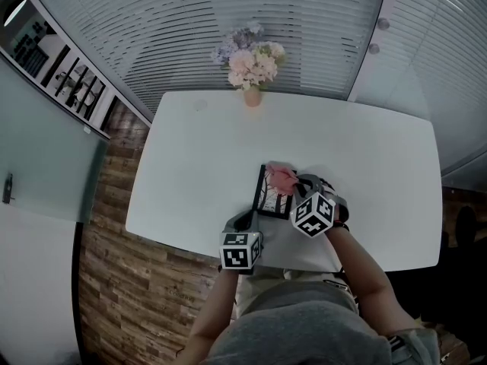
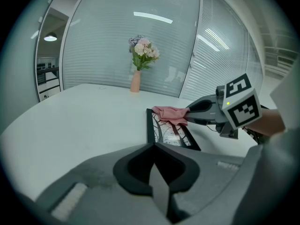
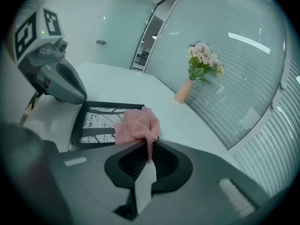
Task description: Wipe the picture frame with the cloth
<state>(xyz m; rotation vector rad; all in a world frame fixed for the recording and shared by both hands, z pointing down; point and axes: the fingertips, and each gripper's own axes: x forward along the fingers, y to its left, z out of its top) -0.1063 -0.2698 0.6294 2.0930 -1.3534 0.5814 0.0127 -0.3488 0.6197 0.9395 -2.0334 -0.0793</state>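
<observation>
Lying flat on rounded white table [image 1: 198,166], toward the near edge: black-rimmed rectangular picture frame [image 1: 272,198] with black-and-white print. Bunched on the frame's far end: pink mesh cloth [image 3: 136,125], pinched by one fold between closed jaws of right gripper [image 3: 149,146]. Just beside the frame's near left corner: left gripper [image 2: 153,165], jaws pressed together, nothing between.

Cool, even light fills the room; ceiling strips glare off the glass wall [image 2: 152,17] at upper centre of the left gripper view, and the white table [image 1: 205,150] shows only faint shadows. Both gripper views bow toward dark corners, and the right gripper [image 3: 149,146], close to the lens, looks perhaps slightly soft.
</observation>
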